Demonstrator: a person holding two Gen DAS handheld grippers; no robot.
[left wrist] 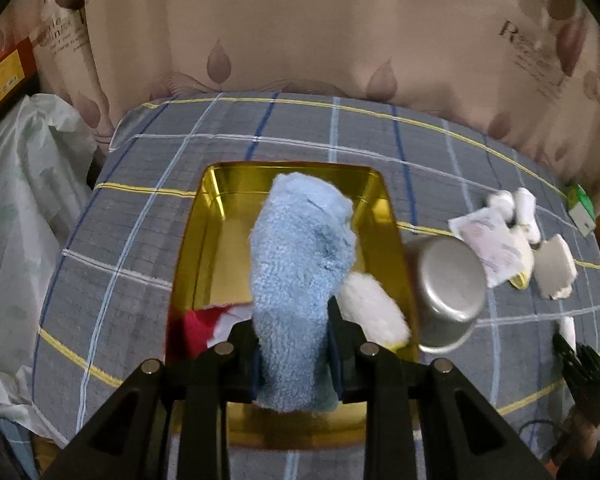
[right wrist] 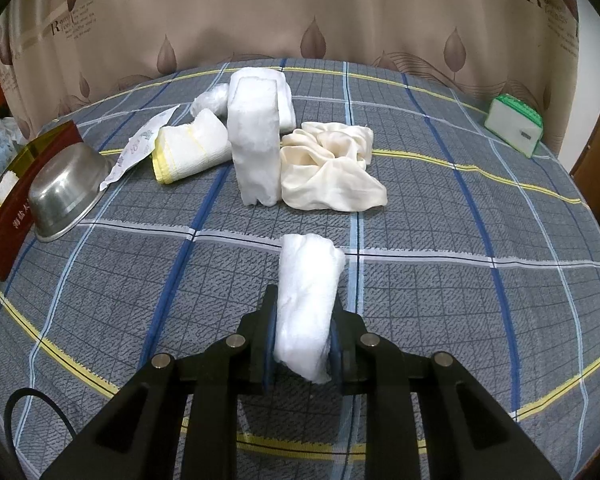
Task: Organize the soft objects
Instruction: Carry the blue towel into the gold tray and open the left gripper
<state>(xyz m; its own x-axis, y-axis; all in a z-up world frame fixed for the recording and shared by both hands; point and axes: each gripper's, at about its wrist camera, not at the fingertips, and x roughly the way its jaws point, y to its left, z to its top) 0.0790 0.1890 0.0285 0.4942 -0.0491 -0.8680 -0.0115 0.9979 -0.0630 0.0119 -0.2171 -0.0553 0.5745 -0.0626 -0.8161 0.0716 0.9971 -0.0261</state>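
My left gripper [left wrist: 294, 324] is shut on a fluffy blue cloth [left wrist: 300, 248] and holds it over the gold-lined box [left wrist: 212, 216]. A red cloth [left wrist: 198, 326] and a white cloth [left wrist: 374, 308] lie inside the box. My right gripper [right wrist: 304, 312] is shut on a rolled white cloth [right wrist: 306, 300] above the checked bedcover. Farther off in the right wrist view stand an upright white foam block [right wrist: 256, 140], a crumpled cream cloth [right wrist: 332, 168], a yellow-edged white cloth [right wrist: 192, 148] and a plastic-wrapped roll [right wrist: 210, 98].
A steel bowl [right wrist: 66, 196] lies tipped against the red box wall [right wrist: 12, 224]; it also shows in the left wrist view [left wrist: 450, 288]. A paper sheet [right wrist: 140, 144] lies beside it. A green-and-white pack [right wrist: 514, 124] sits at the far right edge. A curtain hangs behind the bed.
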